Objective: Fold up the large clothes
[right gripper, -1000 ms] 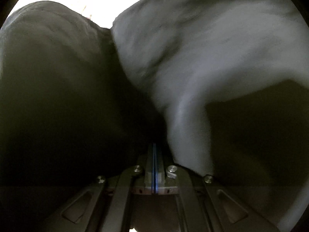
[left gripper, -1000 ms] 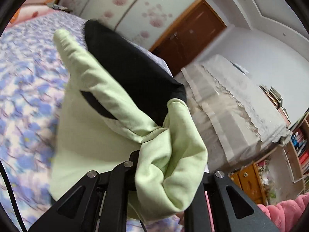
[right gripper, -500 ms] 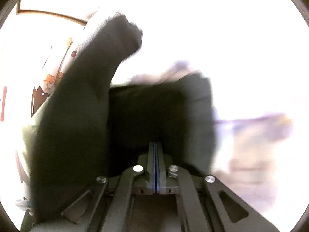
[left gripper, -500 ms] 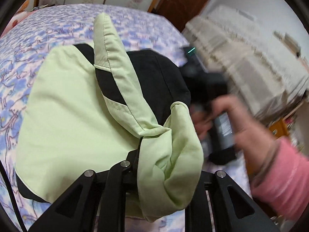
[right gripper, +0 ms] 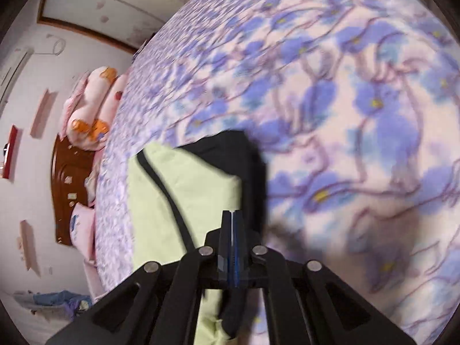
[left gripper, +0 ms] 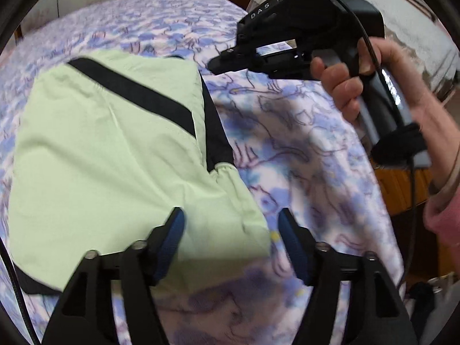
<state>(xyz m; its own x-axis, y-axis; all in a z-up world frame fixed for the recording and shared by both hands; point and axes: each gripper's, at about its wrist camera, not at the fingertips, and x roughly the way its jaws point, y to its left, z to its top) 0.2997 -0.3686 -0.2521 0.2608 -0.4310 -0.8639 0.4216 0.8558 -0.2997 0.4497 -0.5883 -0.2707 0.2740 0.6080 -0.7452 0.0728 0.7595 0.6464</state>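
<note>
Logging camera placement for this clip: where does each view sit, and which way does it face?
Left wrist: on the left tool, angled down at the green-and-black garment on the floral bedspread; its open jaws, just widened, hold nothing; the right tool and hand show.
Right wrist: on the right tool, shut, facing down over the bed.
Shared: garment and bedspread.
</note>
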